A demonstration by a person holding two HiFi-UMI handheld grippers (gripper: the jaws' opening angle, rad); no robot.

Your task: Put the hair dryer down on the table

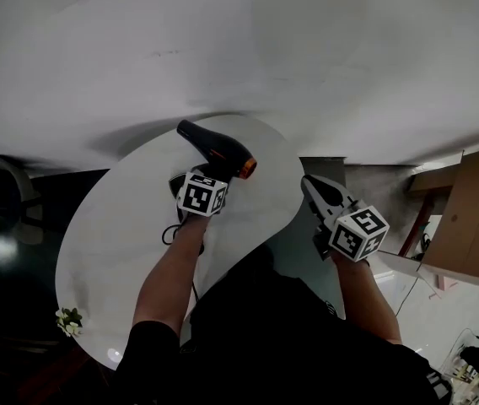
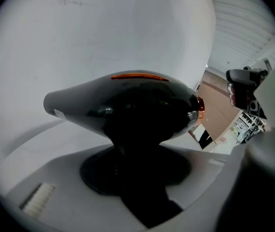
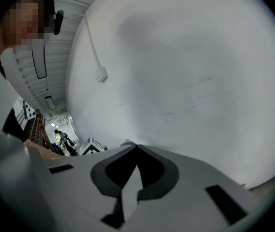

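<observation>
Over the white oval table [image 1: 121, 251], the left gripper [image 1: 196, 175] clamps its jaws on the handle of the black hair dryer [image 1: 216, 148]. The barrel lies at the gripper's 12 o'clock, its orange-ringed end toward 3 o'clock. At 3 o'clock, beyond the table's edge, the right gripper [image 1: 309, 184] has its jaws closed on nothing.

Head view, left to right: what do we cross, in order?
small flowers → hair dryer → right gripper → cardboard box
</observation>
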